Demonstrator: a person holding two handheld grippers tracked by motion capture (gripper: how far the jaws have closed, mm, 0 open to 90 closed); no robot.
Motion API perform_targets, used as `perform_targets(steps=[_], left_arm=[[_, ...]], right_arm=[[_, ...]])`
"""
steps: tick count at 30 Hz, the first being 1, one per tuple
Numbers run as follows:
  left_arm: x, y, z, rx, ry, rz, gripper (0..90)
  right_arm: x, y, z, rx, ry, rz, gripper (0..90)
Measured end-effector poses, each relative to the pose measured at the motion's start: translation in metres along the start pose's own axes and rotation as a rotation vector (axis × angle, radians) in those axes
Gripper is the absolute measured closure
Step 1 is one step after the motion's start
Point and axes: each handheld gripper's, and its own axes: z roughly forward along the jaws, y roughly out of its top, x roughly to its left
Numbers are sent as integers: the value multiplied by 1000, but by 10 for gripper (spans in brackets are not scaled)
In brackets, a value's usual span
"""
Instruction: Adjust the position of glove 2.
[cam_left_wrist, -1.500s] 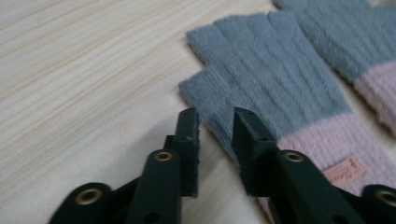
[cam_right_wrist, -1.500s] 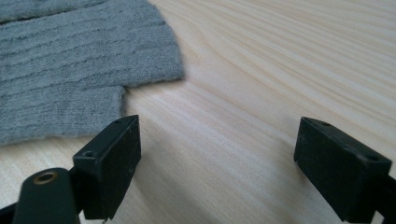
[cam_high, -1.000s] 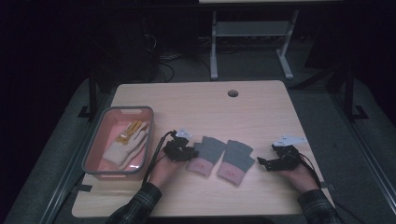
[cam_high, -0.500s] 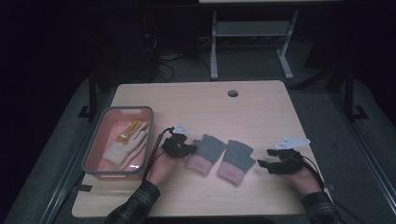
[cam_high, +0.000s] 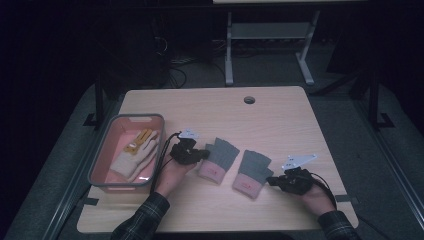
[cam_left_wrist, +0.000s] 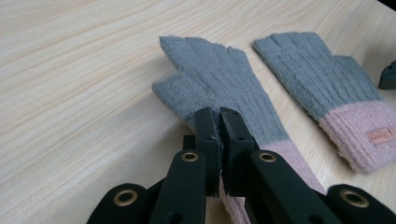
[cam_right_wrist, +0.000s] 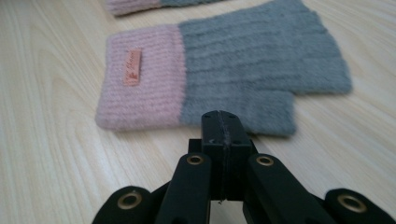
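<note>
**Entry: paired fingerless gloves on the counter, two claws at work**

Left claw (cam_left_wrist: 219, 114): jaws drawn together on the thumb-side edge of the left glove (cam_left_wrist: 219, 79); knit fabric shows pinched between the pads. Grip sits at the very margin. Judgement: before lifting, deepen the bite or raise slowly, since so thin a fold of wool may slip out.

Right claw (cam_right_wrist: 222, 123): jaws have just been closing and now meet flat, nothing between them. Tips stand just short of the right glove (cam_right_wrist: 243, 70), near its thumb stub. Judgement: this close looks to have missed; the claw should part, advance over the glove's edge, and press low against the counter (cam_high: 280, 115) so the lower jaw slides under the knit.

Location of goods: both gloves lie flat side by side at mid-counter, grey finger ends away from the person, pink cuffs nearer, between the two hands.

Count:
- Grey-and-pink fingerless gloves: two
- Cuff labels visible: two
- Pink bin (cam_high: 107, 150), left of the gloves: one
- Pale gloves with yellow patches (cam_high: 136, 152) in the bin: number unclear
- Claws: two
</note>
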Motion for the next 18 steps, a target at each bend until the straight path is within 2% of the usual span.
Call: perform_targets(steps=[5, 10, 18], left_arm=[[2, 0, 0, -5, 6, -5, 867], [4, 4, 2, -25, -1, -21, 867], [2, 7, 2, -25, -25, -21, 867]], right_arm=[[4, 8, 10, 5, 7, -39, 900], [4, 13, 15, 4, 11, -44, 900], [6, 23, 26, 0, 17, -65, 900]])
